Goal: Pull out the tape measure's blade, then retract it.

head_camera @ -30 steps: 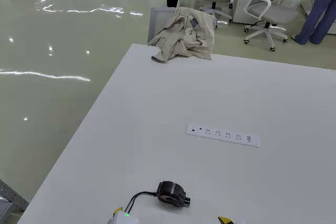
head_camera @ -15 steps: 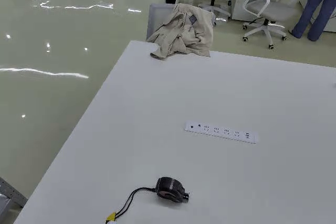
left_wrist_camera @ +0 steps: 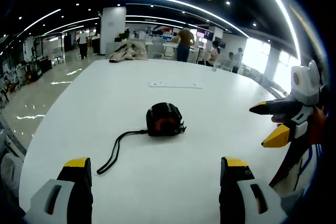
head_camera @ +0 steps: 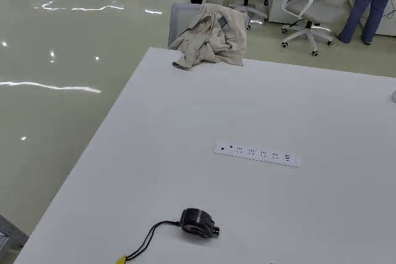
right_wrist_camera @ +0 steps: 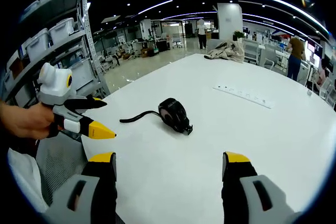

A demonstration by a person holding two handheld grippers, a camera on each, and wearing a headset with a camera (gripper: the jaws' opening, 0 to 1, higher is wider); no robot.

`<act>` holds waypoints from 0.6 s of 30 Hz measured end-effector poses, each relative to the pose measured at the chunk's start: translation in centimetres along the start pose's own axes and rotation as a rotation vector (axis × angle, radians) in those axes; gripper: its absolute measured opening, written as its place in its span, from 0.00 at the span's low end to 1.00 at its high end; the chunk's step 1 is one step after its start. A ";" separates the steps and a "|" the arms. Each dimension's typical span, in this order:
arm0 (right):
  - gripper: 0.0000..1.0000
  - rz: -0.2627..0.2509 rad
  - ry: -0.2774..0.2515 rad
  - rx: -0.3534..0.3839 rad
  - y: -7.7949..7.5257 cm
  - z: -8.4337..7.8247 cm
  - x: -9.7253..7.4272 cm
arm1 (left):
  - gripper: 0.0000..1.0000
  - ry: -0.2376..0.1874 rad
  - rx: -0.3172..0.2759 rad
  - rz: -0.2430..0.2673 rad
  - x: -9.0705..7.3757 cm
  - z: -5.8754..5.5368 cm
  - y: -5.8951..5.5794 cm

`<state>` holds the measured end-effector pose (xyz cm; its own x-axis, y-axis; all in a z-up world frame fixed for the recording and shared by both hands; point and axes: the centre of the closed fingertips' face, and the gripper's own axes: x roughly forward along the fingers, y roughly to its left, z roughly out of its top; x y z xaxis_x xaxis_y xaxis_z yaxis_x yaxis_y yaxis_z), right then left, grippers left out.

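White counter (head_camera: 185,109) holds a black round tape measure (head_camera: 198,222) near its edge; left gripper (left_wrist_camera: 156,163) and right gripper (right_wrist_camera: 169,157) jaws spread.

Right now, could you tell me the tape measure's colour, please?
The tape measure is black with a reddish side face, clearest in the left gripper view.

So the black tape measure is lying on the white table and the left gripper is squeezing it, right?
Not quite. The tape measure does lie on the white table, but the left gripper isn't squeezing it. The left gripper view shows its jaws wide open and short of the tape measure, with bare table between them.
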<state>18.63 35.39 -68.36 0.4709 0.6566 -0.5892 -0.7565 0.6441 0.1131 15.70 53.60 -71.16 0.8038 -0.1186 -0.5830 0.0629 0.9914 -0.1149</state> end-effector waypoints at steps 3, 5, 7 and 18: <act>0.87 -0.004 -0.003 0.005 0.0 0.2 -0.4 | 1.00 0.002 0.001 0.003 -0.2 -0.2 0.3; 0.88 -0.008 -0.004 0.006 -0.1 0.3 -0.7 | 1.00 0.002 -0.004 0.004 -0.4 -0.3 0.5; 0.88 -0.005 -0.006 0.007 0.1 0.4 -1.1 | 1.00 0.006 -0.001 0.007 -0.7 -0.3 0.6; 0.90 -0.017 0.010 0.017 0.0 -0.4 -3.2 | 1.00 0.028 -0.010 0.004 -1.9 -1.1 1.5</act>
<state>16.91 33.09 -66.81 0.4788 0.6417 -0.5991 -0.7405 0.6618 0.1170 13.64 55.20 -71.14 0.7870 -0.1165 -0.6058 0.0542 0.9913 -0.1203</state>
